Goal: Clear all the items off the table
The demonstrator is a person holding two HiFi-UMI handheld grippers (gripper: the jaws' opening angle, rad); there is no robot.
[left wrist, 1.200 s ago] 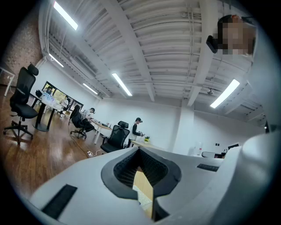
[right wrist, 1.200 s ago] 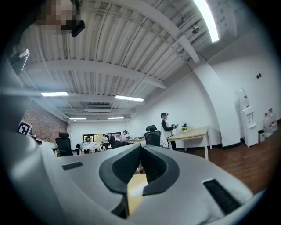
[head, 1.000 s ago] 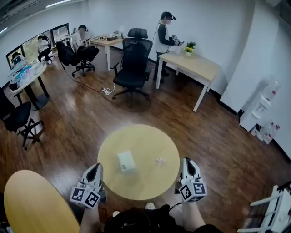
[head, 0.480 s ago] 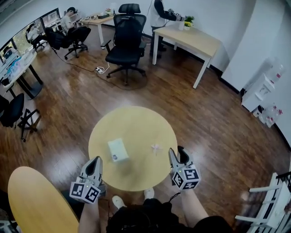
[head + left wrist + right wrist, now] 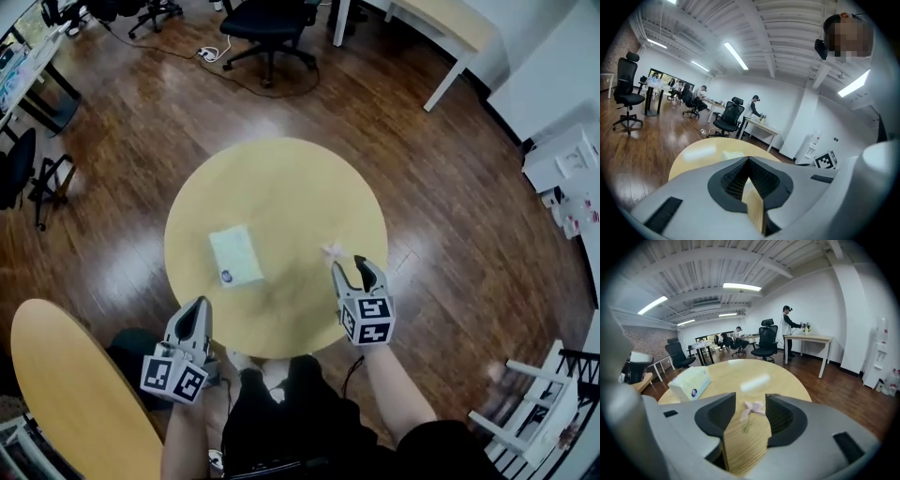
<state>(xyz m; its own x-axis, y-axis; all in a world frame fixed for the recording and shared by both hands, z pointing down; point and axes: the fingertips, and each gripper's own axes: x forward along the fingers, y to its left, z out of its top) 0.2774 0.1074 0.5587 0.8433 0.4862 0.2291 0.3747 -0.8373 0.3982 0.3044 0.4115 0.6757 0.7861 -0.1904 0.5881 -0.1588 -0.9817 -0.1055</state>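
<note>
**A:** Eyes on the little pink flower (image 5: 332, 250). It's lying flat on the round wooden table (image 5: 281, 183), close to the rim on the person's right side.

**B:** And the right gripper (image 5: 351, 266) is right there behind it! Its jaws have just been opening and they stand apart. Its own camera shows the flower on the tabletop just ahead of the gap, with neither pad touching it.

**A:** So nothing clamped. What about the tissue pack (image 5: 235, 255)?

**B:** It's flat on the same table, left of the flower and well apart from it, with a dark round mark at its near end. No gripper is on it.

**A:** And the left gripper (image 5: 194, 306)?

**B:** Down at the near-left rim of the table, jaws closed tip to tip, nothing in them.

**A:** Round about?

**B:** Dark wooden floor (image 5: 450, 216) on all sides. There's a second round table (image 5: 66, 394) at lower left and a black office chair (image 5: 267, 17) on the far side.
</note>
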